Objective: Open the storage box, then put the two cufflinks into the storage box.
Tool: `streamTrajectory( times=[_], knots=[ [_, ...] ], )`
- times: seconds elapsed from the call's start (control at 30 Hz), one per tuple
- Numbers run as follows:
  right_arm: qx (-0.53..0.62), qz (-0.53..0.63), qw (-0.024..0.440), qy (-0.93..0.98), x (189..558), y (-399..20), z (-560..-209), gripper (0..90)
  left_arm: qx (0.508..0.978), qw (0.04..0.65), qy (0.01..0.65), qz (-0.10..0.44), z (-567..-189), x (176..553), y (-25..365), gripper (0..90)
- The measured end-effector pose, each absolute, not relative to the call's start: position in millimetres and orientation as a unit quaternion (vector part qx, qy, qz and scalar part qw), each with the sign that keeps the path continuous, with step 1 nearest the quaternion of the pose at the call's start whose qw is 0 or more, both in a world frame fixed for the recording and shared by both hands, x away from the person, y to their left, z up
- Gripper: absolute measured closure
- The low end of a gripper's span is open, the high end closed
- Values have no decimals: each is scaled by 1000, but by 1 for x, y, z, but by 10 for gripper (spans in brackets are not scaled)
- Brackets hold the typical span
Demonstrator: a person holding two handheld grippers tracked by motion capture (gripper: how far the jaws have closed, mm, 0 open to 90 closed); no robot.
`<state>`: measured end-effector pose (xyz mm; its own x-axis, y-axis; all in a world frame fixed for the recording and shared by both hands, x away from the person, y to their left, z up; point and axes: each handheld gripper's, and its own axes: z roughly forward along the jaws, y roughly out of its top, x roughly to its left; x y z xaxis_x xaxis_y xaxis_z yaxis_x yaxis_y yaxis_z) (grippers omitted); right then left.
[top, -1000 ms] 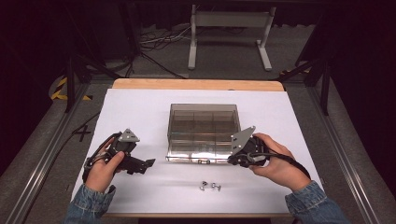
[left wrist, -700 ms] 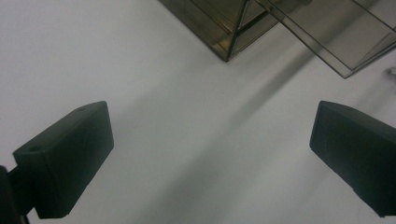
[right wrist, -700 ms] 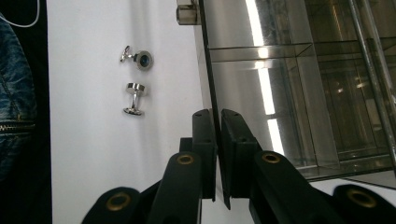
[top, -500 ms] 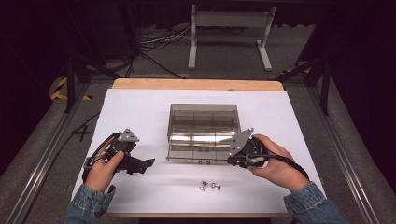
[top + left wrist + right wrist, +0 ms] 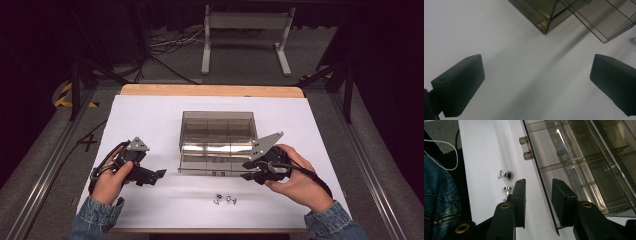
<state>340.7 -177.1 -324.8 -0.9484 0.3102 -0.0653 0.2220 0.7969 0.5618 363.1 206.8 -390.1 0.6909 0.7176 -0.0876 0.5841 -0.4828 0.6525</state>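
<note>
While formerly pinched, right gripper [image 5: 537, 195] jaws newly parted astride box lid [image 5: 544, 195], unpressed.

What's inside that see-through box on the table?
The smoky clear box is split into compartments by dividers, and those on view look empty. Glare on the open lid hides part of the front row.

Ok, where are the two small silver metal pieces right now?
The two small silver metal pieces lie side by side on the white table in the high view, just in front of the clear smoky plastic box's open lid, left of the right gripper.
</note>
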Motion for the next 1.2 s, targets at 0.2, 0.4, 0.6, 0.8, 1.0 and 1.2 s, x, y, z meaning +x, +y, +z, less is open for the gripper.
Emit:
streamTrajectory(
  times=[0.2, 0.4, 0.6, 0.8, 1.0, 1.2],
  knots=[
    [155, 298, 78, 939, 334, -175, -321, 641, 855, 337, 381, 99, -390, 363, 206, 4],
    [175, 313, 71, 931, 326, -174, -320, 619, 855, 339, 379, 101, -389, 363, 206, 4],
    [179, 336, 63, 923, 316, -174, -326, 613, 856, 337, 378, 101, -389, 362, 207, 4],
    [174, 333, 55, 925, 314, -165, -332, 603, 857, 335, 377, 103, -389, 362, 207, 4],
    [162, 319, 42, 933, 313, -151, -347, 582, 856, 336, 379, 105, -389, 361, 207, 4],
    [161, 307, 31, 938, 313, -144, -357, 574, 856, 336, 378, 104, -389, 359, 209, 4]
  ],
)
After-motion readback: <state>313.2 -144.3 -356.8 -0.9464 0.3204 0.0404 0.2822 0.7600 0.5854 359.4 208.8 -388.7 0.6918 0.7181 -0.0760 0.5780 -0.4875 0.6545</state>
